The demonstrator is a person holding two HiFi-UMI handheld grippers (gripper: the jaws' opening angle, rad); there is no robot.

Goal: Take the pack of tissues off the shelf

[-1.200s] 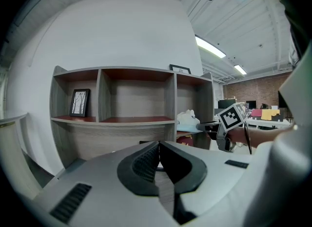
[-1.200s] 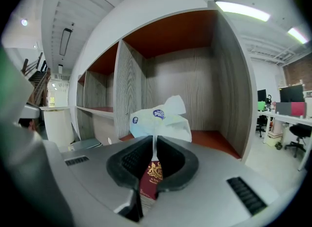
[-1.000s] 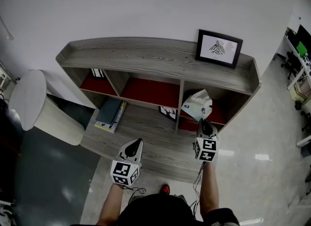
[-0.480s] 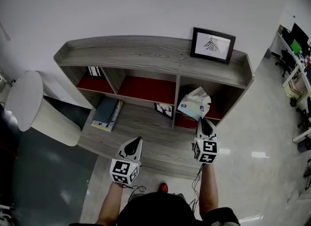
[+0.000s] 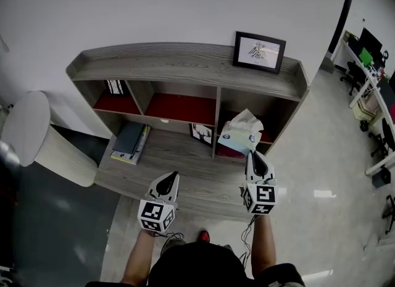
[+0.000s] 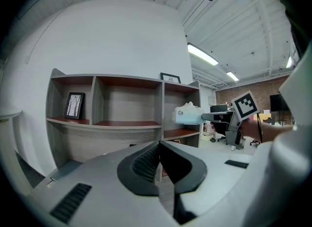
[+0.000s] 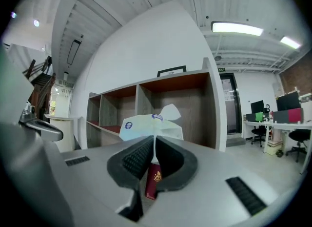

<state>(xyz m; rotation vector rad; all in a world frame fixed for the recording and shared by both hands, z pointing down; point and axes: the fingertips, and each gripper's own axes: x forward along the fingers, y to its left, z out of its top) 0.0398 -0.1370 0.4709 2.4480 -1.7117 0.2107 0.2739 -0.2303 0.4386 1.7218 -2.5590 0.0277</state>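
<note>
Grey wood shelf [image 5: 185, 70] against white wall [image 5: 154, 8], glossy pale floor [image 5: 321, 218]

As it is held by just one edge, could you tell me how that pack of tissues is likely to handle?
Probably soft and floppy: the pack of tissues is pinched by a thin flap of its wrapper in the right claw. Likely light, since that flap alone holds it up. The smooth film may slip if swung.

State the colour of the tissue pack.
Tissue pack: pale mint green; clearest in the right gripper view.
</note>
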